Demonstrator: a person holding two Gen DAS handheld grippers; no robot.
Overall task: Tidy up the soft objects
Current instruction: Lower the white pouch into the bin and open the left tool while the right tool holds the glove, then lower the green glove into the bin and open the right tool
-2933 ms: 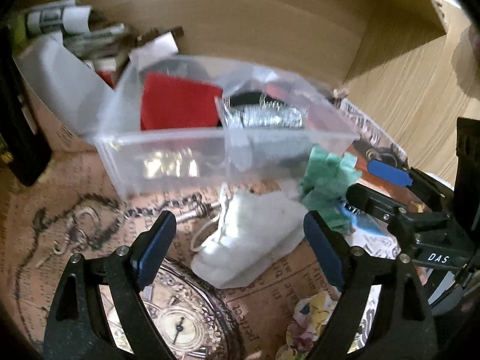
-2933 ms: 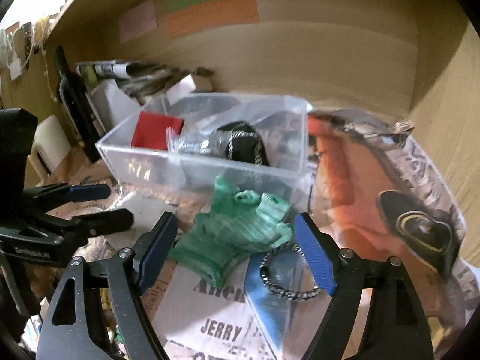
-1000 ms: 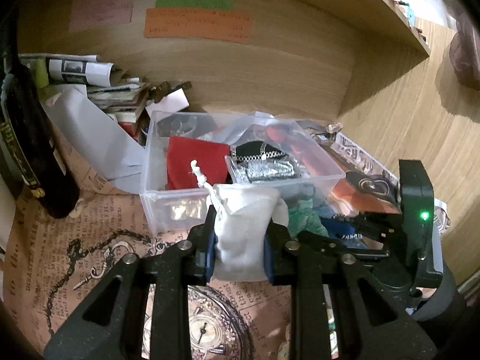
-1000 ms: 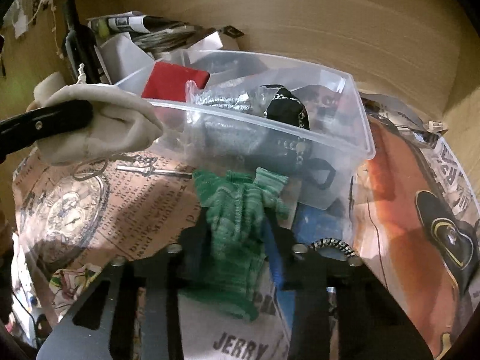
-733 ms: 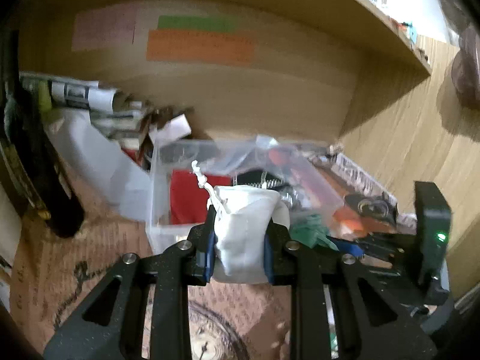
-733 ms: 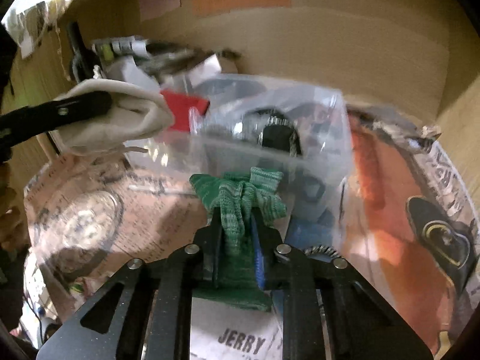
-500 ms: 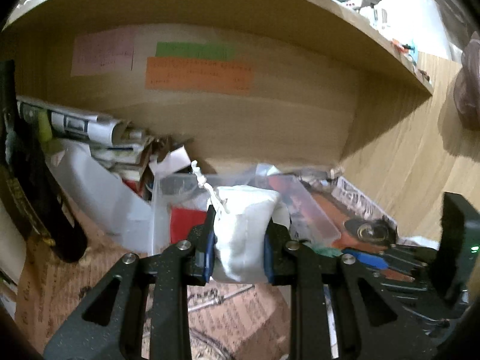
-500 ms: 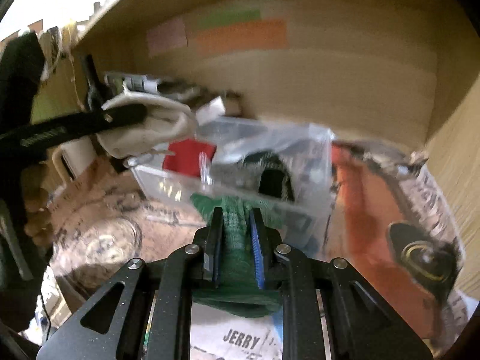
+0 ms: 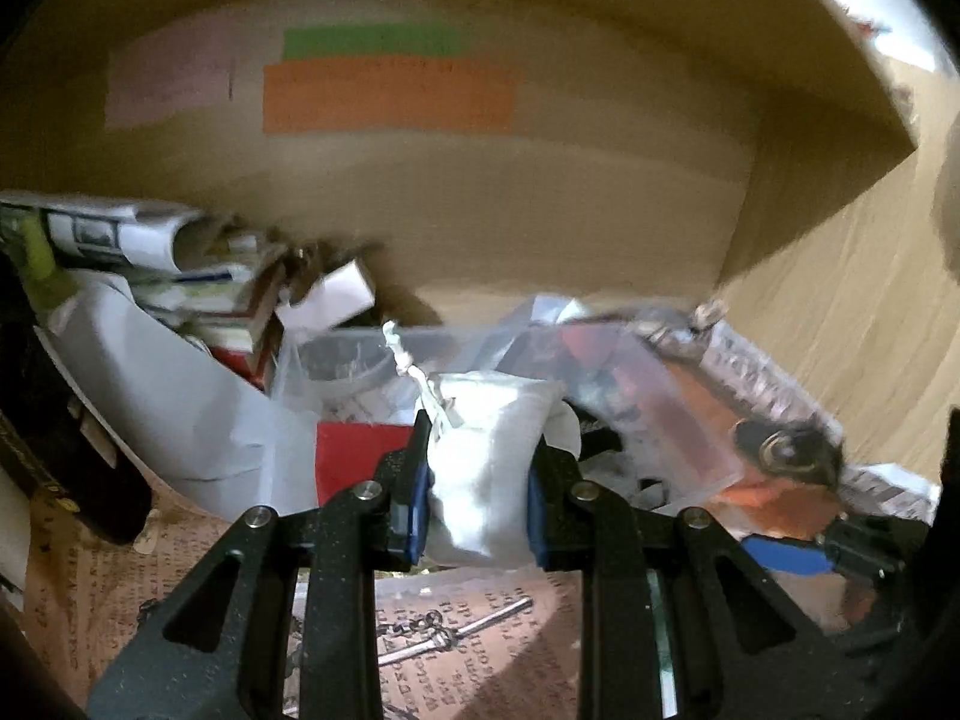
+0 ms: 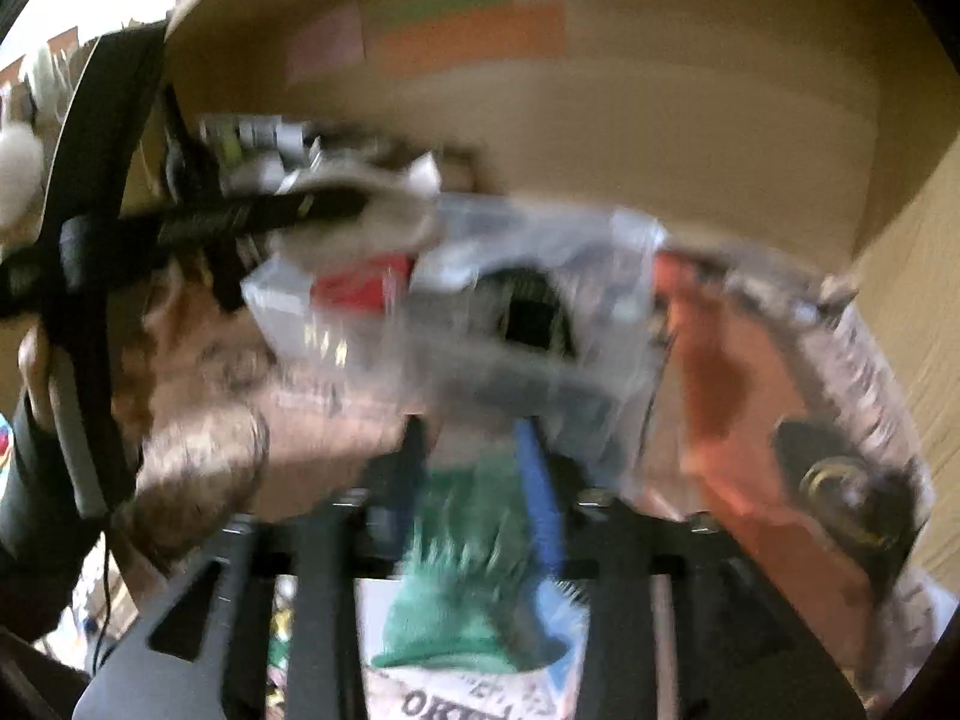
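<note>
My left gripper [image 9: 477, 468] is shut on a white drawstring pouch [image 9: 489, 450] and holds it up over the near edge of the clear plastic bin [image 9: 360, 348]. The bin holds a red cloth [image 9: 354, 456] and a dark item. In the blurred right wrist view, my right gripper [image 10: 474, 462] is shut on a green knitted cloth [image 10: 462, 588], which hangs down in front of the bin [image 10: 456, 312]. The left gripper with the pouch [image 10: 360, 222] shows there above the bin's left end.
The bin stands on a printed paper mat [image 9: 456, 648] inside a wooden shelf nook. Stacked books and papers [image 9: 180, 276] lie at the back left, and a dark bottle [image 9: 54, 468] stands at the far left. An orange printed bag [image 10: 768, 396] lies right of the bin.
Both grippers closed on their cloths on the mat, lifted them, and moved up toward the bin. The pouch now sits higher over the bin's left end.
</note>
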